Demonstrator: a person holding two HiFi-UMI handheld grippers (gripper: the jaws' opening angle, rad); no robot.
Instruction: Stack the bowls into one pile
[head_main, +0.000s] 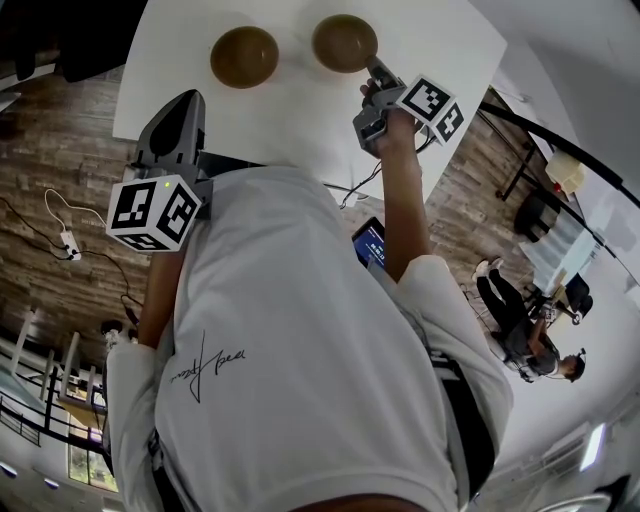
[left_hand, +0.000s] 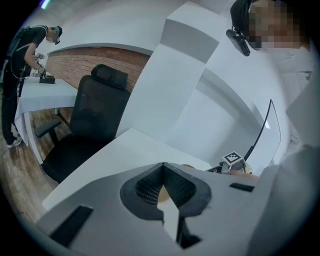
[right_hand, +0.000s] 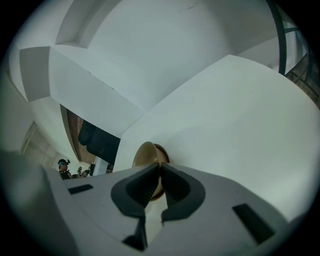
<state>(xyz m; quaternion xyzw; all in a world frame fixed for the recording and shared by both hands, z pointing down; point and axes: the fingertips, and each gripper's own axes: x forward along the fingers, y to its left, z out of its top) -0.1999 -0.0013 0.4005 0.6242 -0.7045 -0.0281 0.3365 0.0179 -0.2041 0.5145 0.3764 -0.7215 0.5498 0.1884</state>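
Note:
Two brown bowls stand on the white table (head_main: 440, 40): the left bowl (head_main: 244, 56) and the right bowl (head_main: 344, 42). My right gripper (head_main: 372, 68) reaches to the right bowl's near rim. In the right gripper view its jaws (right_hand: 160, 165) are closed on the rim of that bowl (right_hand: 148, 152), which shows edge-on and tilted. My left gripper (head_main: 185, 100) hovers at the table's near left edge, short of the left bowl. It is shut (left_hand: 163, 167) with nothing in it, and a sliver of tan bowl (left_hand: 161, 193) shows behind its pads.
A black office chair (left_hand: 95, 115) stands beyond the table's far side. A phone (head_main: 368, 240) shows beside my right arm. Cables (head_main: 62, 235) lie on the wooden floor at the left. A person (head_main: 520, 320) sits at a desk to the right.

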